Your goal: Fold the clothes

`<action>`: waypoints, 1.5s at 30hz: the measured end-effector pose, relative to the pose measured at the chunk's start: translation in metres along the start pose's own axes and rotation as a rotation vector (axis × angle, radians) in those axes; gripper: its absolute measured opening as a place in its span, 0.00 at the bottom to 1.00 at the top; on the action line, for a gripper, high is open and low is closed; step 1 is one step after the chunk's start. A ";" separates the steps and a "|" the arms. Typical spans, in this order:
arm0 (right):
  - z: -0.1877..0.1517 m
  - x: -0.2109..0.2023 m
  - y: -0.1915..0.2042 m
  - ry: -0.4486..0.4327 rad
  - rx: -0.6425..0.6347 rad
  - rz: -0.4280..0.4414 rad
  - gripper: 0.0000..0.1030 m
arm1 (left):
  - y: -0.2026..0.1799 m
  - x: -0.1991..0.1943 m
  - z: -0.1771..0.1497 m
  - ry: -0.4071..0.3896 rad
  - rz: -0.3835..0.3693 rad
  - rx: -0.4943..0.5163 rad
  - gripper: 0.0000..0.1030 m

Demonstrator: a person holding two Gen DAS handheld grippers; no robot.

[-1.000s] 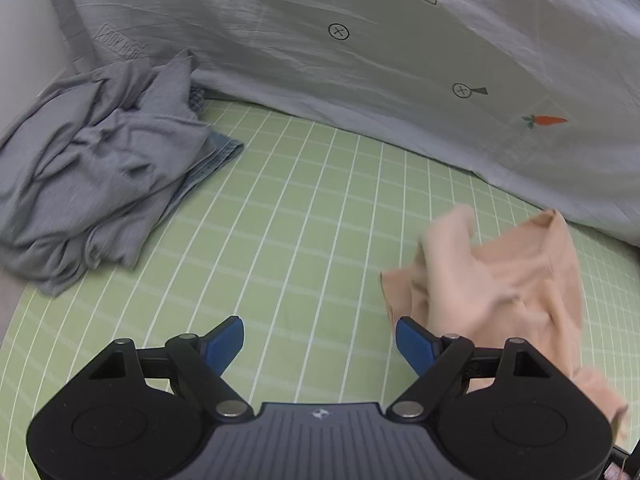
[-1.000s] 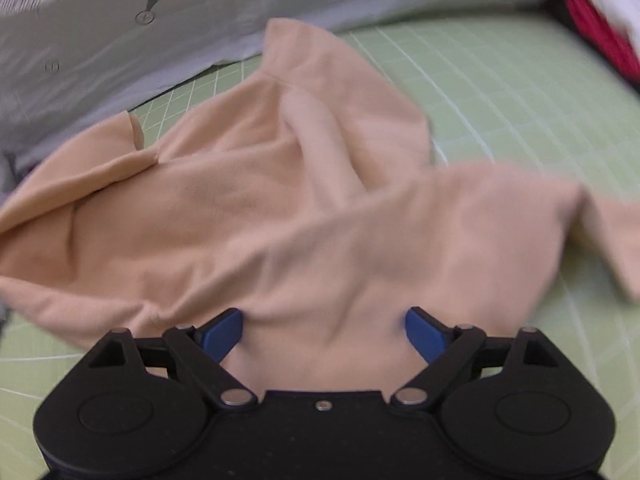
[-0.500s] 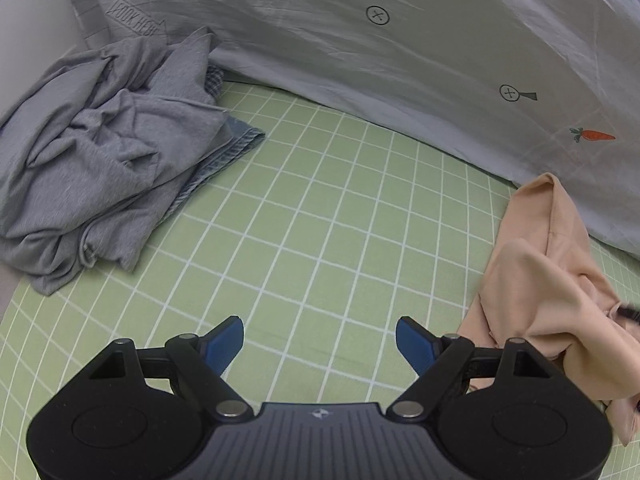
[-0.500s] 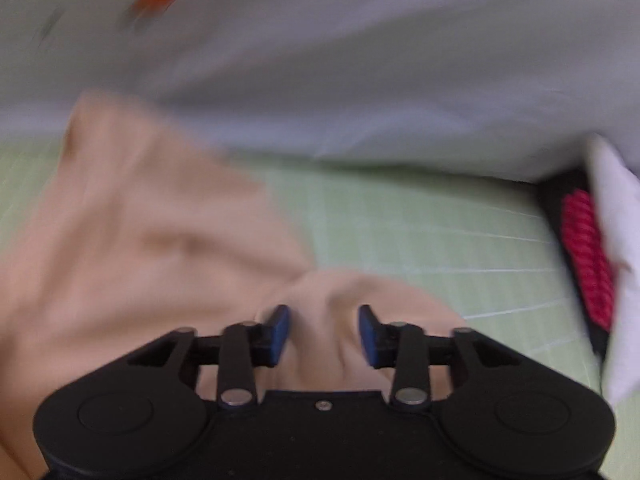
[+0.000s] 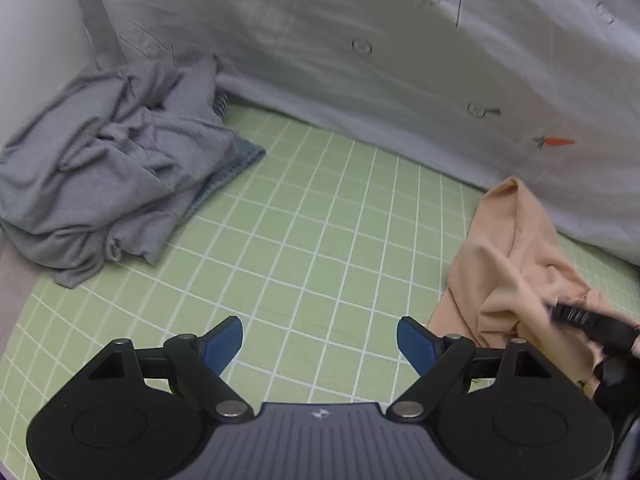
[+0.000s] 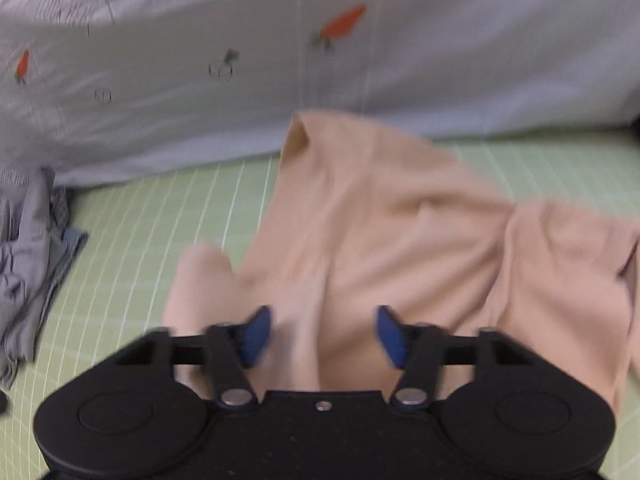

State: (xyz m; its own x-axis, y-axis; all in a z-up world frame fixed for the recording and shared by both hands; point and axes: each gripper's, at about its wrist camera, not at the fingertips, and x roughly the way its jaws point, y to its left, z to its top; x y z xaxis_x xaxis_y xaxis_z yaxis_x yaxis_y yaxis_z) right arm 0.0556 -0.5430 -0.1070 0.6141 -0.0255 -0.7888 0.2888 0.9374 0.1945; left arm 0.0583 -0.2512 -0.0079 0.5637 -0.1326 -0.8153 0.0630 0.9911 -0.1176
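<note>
A peach garment [image 5: 516, 264] lies crumpled at the right of the green grid mat [image 5: 320, 220]. In the right wrist view it [image 6: 380, 220] spreads ahead, and a fold of it fills the gap between the blue pads. My right gripper [image 6: 324, 336] is closing its jaws on that fold. In the left wrist view the right gripper [image 5: 580, 316] shows as a blurred black shape at the garment's near right side. My left gripper [image 5: 320, 344] hovers open over bare mat, left of the garment, with nothing between its fingers.
A heap of grey clothes [image 5: 108, 184] sits at the mat's far left, over a blue knit piece [image 5: 244, 156]. A pale sheet printed with carrots [image 5: 400, 60] rises along the back edge. Open mat lies between heap and garment.
The peach garment has been dragged to the right, away from my left gripper. The right gripper's jaws came in from wide around a fold of it, and that hand swung and rose.
</note>
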 end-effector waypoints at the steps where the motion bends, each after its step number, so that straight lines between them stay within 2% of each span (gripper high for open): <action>1: -0.008 -0.009 -0.001 -0.018 -0.010 0.007 0.04 | 0.002 -0.006 -0.003 -0.007 -0.001 -0.002 0.83; 3: -0.025 -0.029 -0.002 -0.056 -0.039 0.011 0.03 | 0.006 -0.017 -0.012 -0.017 -0.001 -0.005 0.83; 8: -0.069 -0.089 -0.028 -0.138 -0.095 -0.056 0.03 | 0.009 -0.037 -0.036 -0.017 -0.003 -0.003 0.83; 14: -0.136 -0.117 -0.097 -0.045 -0.020 -0.201 0.03 | -0.008 -0.048 -0.062 0.009 -0.021 0.020 0.83; 17: -0.152 -0.127 -0.123 -0.020 0.013 -0.248 0.03 | -0.022 -0.049 -0.074 0.023 -0.034 0.046 0.83; 21: -0.148 -0.139 -0.143 -0.048 0.079 -0.225 0.05 | -0.040 -0.051 -0.085 0.040 -0.045 0.080 0.83; 22: -0.145 -0.142 -0.146 -0.060 0.091 -0.221 0.11 | -0.044 -0.052 -0.085 0.037 -0.048 0.086 0.83; 23: -0.141 -0.145 -0.148 -0.075 0.099 -0.220 0.27 | -0.048 -0.052 -0.085 0.035 -0.050 0.092 0.83; 24: -0.137 -0.147 -0.150 -0.094 0.109 -0.220 0.39 | -0.052 -0.051 -0.083 0.034 -0.052 0.094 0.83; 25: -0.132 -0.151 -0.152 -0.118 0.120 -0.222 0.59 | -0.056 -0.049 -0.081 0.034 -0.054 0.094 0.83; 26: -0.128 -0.155 -0.154 -0.139 0.133 -0.227 0.73 | -0.060 -0.047 -0.078 0.034 -0.056 0.094 0.83; 28: -0.118 -0.156 -0.160 -0.163 0.146 -0.232 0.82 | -0.068 -0.042 -0.071 0.033 -0.059 0.095 0.83; 33: -0.091 -0.130 -0.169 -0.150 0.145 -0.230 0.83 | -0.098 -0.012 -0.039 0.035 -0.075 0.106 0.86; 40: -0.060 -0.079 -0.186 -0.076 0.191 -0.249 0.83 | -0.152 0.056 0.005 0.093 -0.133 0.140 0.86; 45: -0.049 -0.054 -0.190 -0.024 0.163 -0.253 0.83 | -0.192 0.115 0.024 0.162 -0.158 0.123 0.86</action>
State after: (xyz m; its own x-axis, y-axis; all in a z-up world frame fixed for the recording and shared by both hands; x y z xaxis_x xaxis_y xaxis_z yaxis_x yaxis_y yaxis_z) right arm -0.0683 -0.7023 -0.1298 0.5242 -0.2607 -0.8107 0.5474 0.8324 0.0862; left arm 0.1311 -0.4569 -0.0656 0.4007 -0.2767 -0.8734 0.2454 0.9509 -0.1887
